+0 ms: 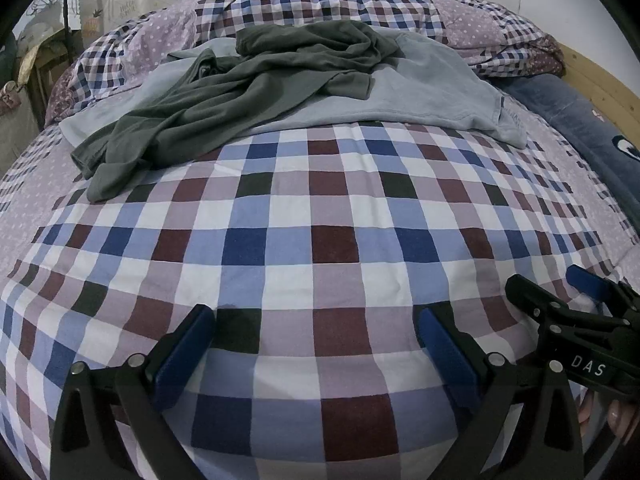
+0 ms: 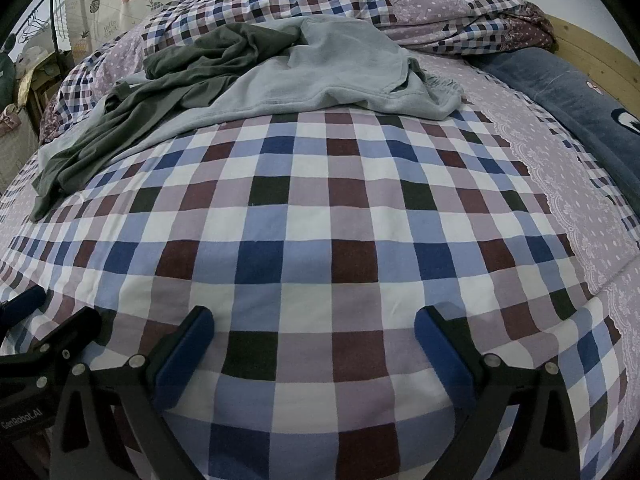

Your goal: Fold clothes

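1. At the far end of the bed (image 1: 320, 208), up against the bunched quilt (image 1: 320, 4), lie the clothes: a dark green garment (image 1: 224, 92) sprawled in a crumpled heap across a pale blue-grey garment (image 1: 432, 92); both are well away from the grippers, with a wide stretch of bare checked sheet between.

2. What could go wrong, as I judge it: the green piece lies on top of the blue-grey one, touching it over much of its length; a deep pinch into the pile might catch both layers at once, so that one drags the other along and neither comes out flat.

3. The green garment is twisted, its sleeves or legs (I cannot tell which) trailing toward the left edge of the bed; grabbing a random fold rather than a hem or corner would probably lift a rope of cloth that is hard to spread.

4. The quilt sits just behind the pile; reaching too far could nip the bedding, or the sheet beneath, instead of the clothes.

5. A blue plush item (image 2: 580, 92) lies along the right side by the wooden frame (image 2: 592, 56); it is near the blue-grey garment's edge but apart from it, so less of a worry.

6. The left gripper (image 1: 316, 344) hangs over the near sheet with its blue pads (image 1: 184, 356) spread wide; it holds nothing, and I cannot tell whether it brushes the sheet.

7. The right gripper (image 2: 314, 346) is the same: jaws wide apart, empty, just beside the left one; each shows at the edge of the other's view.
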